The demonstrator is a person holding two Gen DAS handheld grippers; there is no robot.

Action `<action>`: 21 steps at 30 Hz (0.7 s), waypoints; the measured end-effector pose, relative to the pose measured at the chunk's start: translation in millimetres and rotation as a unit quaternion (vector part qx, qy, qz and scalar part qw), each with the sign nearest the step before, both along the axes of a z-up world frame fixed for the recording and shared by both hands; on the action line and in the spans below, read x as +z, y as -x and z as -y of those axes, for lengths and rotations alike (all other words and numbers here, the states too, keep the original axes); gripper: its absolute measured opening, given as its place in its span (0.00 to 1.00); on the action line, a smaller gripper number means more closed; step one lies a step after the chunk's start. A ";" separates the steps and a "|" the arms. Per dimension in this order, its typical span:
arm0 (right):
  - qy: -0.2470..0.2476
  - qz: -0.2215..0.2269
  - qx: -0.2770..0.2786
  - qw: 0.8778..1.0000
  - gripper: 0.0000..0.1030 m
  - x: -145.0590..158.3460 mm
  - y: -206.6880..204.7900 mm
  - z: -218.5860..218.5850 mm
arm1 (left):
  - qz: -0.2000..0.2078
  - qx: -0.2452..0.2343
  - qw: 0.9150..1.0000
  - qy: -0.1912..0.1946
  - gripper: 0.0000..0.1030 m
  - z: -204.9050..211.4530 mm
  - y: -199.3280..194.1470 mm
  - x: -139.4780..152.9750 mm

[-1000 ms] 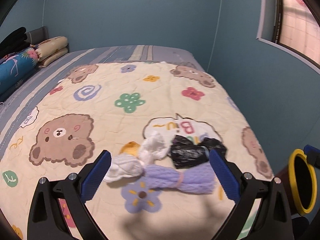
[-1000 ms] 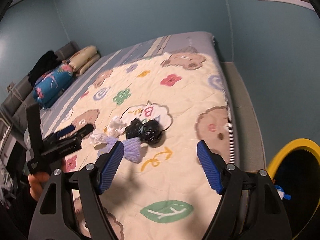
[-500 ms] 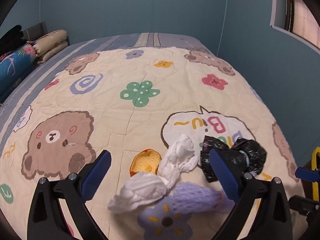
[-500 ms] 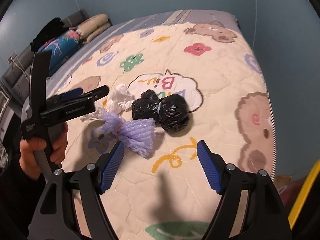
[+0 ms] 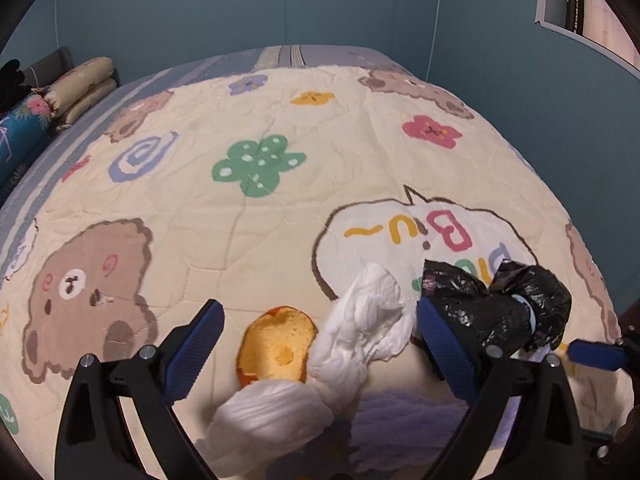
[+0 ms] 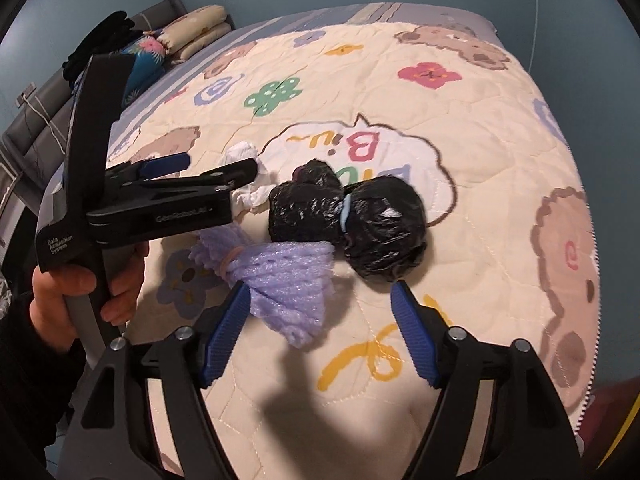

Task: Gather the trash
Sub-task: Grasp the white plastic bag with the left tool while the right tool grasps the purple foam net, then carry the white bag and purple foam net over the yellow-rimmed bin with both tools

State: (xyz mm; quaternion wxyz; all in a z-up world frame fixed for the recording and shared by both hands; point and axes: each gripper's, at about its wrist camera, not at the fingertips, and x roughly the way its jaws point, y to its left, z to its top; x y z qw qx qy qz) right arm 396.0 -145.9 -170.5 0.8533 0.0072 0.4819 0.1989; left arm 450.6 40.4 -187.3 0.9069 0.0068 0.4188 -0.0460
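Observation:
A pile of trash lies on the bear-print quilt (image 5: 256, 240): an orange peel (image 5: 276, 346), crumpled white tissue (image 5: 360, 320), a tied black plastic bag (image 5: 496, 304) (image 6: 348, 216) and a purple foam net (image 6: 280, 280) (image 5: 400, 420). My left gripper (image 5: 320, 344) hangs over the peel and tissue. Both lie between its wide jaws, which are closing but not pressing. My right gripper (image 6: 320, 332) is low over the near end of the foam net. Its jaws are also closing, with the net's end between them and not gripped. A hand holds the left gripper (image 6: 212, 166) at the left.
Folded pillows (image 5: 80, 88) and a blue floral bolster (image 5: 20, 128) lie at the head of the bed. Blue walls (image 5: 360, 8) stand close behind and to the right. The quilt's right edge (image 6: 592, 320) drops off beside a yellow-rimmed bin (image 6: 630, 420).
Both grippers have come down and forward onto the trash pile, which now fills the space at their jaws. The right jaws have narrowed a little.

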 end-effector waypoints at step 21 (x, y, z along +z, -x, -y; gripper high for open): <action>0.012 -0.009 0.057 0.998 0.15 -7.8 12.3 -23.1 | -0.027 -0.028 0.999 0.021 0.10 0.5 5.1 1.6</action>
